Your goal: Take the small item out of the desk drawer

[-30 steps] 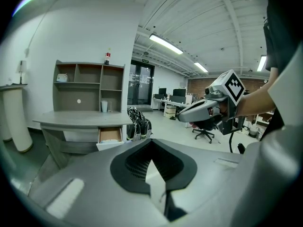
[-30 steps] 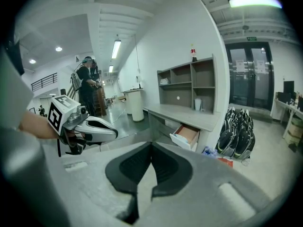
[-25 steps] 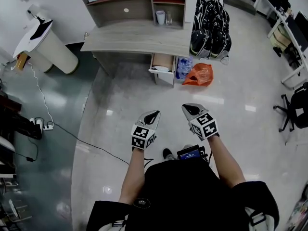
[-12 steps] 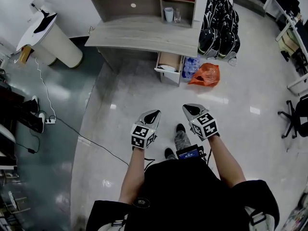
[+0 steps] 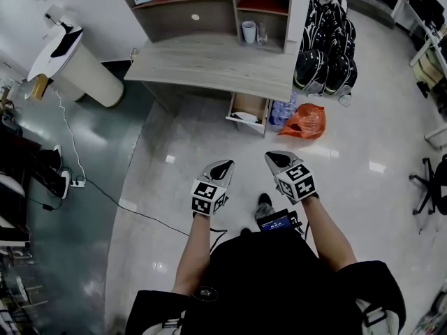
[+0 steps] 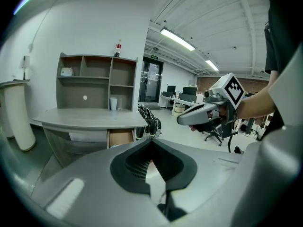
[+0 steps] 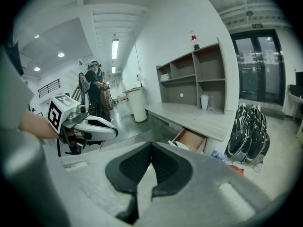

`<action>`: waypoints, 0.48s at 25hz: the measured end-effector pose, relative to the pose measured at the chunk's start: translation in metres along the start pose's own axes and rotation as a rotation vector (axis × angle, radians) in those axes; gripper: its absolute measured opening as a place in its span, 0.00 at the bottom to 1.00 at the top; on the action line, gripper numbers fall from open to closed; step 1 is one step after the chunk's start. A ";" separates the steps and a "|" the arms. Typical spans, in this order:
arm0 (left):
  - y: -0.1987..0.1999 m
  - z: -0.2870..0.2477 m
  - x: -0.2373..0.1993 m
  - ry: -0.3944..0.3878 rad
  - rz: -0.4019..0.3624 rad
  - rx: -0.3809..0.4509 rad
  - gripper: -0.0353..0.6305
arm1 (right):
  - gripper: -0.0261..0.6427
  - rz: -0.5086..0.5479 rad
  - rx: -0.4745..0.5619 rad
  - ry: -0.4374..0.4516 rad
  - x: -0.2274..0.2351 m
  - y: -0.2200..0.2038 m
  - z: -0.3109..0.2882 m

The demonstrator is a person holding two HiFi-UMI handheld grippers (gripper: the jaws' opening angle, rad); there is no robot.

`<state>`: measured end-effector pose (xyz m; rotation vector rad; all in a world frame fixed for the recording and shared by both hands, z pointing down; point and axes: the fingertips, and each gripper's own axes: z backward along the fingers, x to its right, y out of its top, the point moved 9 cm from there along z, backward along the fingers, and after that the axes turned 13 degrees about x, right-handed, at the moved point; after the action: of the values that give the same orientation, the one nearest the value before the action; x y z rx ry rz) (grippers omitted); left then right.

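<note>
The grey desk (image 5: 209, 61) stands ahead across the floor, its drawer (image 5: 248, 112) pulled open under the right end. A small white item (image 5: 246, 116) lies in the drawer, and it shows as a white item (image 7: 179, 145) in the right gripper view too. My left gripper (image 5: 224, 165) and right gripper (image 5: 272, 157) are held side by side at waist height, well short of the desk. Both are shut and empty. The left gripper view shows the drawer (image 6: 119, 137) far beyond its closed tips (image 6: 151, 141).
An orange bag (image 5: 306, 121) and water bottles (image 5: 282, 110) lie right of the drawer, with black helmets (image 5: 327, 47) piled behind. A shelf unit with a cup (image 5: 248, 31) tops the desk. At left are a white cylindrical stand (image 5: 80, 68) and a floor cable (image 5: 105, 194). A person (image 7: 97, 91) stands far off.
The desk and drawer have slid lower in the head view and sit nearer as I walk forward. Both grippers keep the same shut pose before me.
</note>
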<state>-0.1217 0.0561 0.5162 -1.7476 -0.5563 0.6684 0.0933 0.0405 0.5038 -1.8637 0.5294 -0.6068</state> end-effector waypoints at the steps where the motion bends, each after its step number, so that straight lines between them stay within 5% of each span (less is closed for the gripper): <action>1: 0.002 -0.008 -0.004 0.003 -0.001 0.000 0.06 | 0.04 -0.001 -0.001 0.003 0.008 0.002 -0.005; 12: 0.027 -0.076 -0.032 0.074 -0.001 -0.008 0.06 | 0.04 0.002 0.002 0.082 0.079 0.032 -0.054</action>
<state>-0.0927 -0.0254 0.5108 -1.7718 -0.5093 0.5994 0.1181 -0.0576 0.5035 -1.8420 0.5838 -0.6851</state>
